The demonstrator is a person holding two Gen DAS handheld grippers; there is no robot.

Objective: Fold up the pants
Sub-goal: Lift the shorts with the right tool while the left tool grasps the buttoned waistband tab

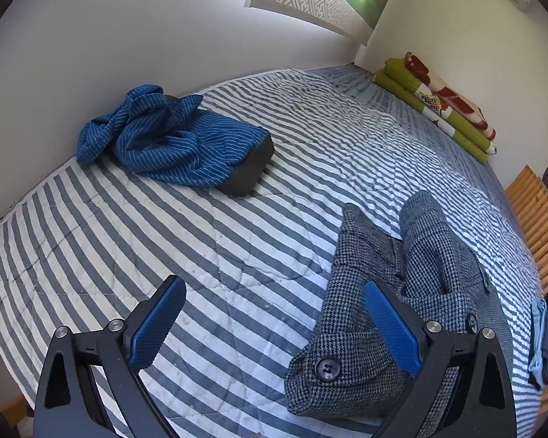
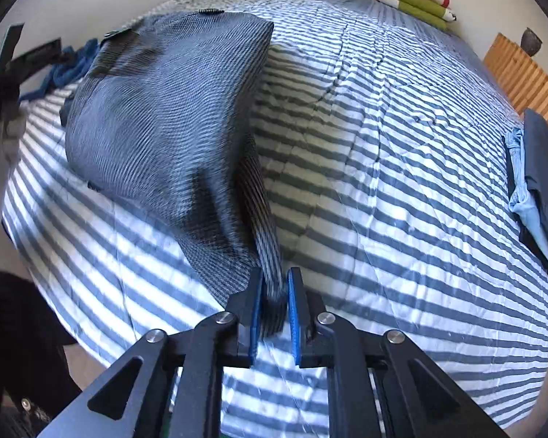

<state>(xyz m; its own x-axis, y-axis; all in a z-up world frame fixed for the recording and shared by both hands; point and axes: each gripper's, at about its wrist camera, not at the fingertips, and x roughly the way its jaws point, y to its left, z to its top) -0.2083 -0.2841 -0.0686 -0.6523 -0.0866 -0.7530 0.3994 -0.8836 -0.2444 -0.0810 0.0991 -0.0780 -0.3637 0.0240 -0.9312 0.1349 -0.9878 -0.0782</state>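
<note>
Pants (image 1: 402,292), grey houndstooth, are lying bunched on the striped bed (image 1: 164,255) at the lower right of the left wrist view, waistband button toward the camera, probably so the waist end stays anchored on the bed while the far end is carried over. The left tongs (image 1: 274,328) are hovering spread wide, one blue pad over bare bedding and the other over the cloth, pinching nothing. A blue striped garment (image 1: 171,142) is sitting heaped over a dark block at upper left, clear of the folding area. In the right wrist view, the pants (image 2: 164,109) are filling the upper left, blurred and rising off the bed (image 2: 383,182), because the right tongs (image 2: 275,303) at bottom centre are pinching a narrow bunch of the cloth, apparently a leg end. Folded clothes (image 2: 537,182) are waiting at the right edge.
</note>
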